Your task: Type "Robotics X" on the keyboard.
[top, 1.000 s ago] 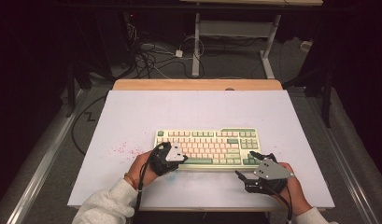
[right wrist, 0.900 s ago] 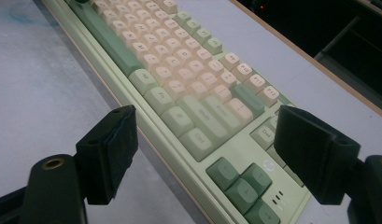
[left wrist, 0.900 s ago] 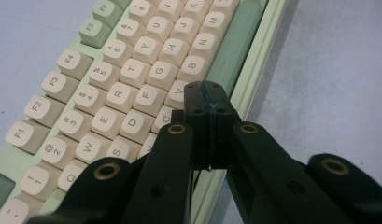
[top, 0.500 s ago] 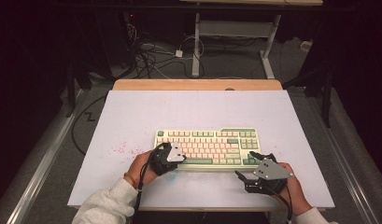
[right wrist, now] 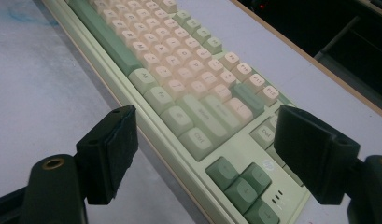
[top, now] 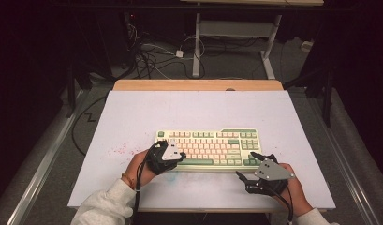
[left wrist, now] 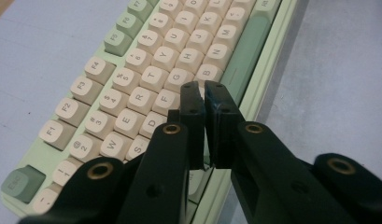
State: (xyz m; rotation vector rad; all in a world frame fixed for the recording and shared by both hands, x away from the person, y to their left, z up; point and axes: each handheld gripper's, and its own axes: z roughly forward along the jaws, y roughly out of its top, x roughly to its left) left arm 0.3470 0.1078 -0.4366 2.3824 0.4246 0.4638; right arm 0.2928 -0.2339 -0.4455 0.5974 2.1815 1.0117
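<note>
A pale green keyboard (top: pixel 212 145) with cream and green keys lies across the near middle of the white table. My left gripper (top: pixel 182 155) reaches over its left end. In the left gripper view its jaws (left wrist: pixel 203 88) stand shut but for a hairline slit, having just eased apart a touch. Nothing is between them, and the tips hover over the bottom letter row of the keyboard (left wrist: pixel 146 79), beside the green space bar. My right gripper (top: pixel 247 165) is open at the near right corner. Its wide-spread jaws (right wrist: pixel 205 140) frame the keyboard (right wrist: pixel 188 84) and its arrow keys.
The white table top (top: pixel 133 117) has a wooden strip (top: pixel 198 85) along its far edge and red speckles (top: pixel 119 151) left of the keyboard. Cables (top: pixel 151 56) and a desk frame (top: pixel 236 28) sit on the floor beyond.
</note>
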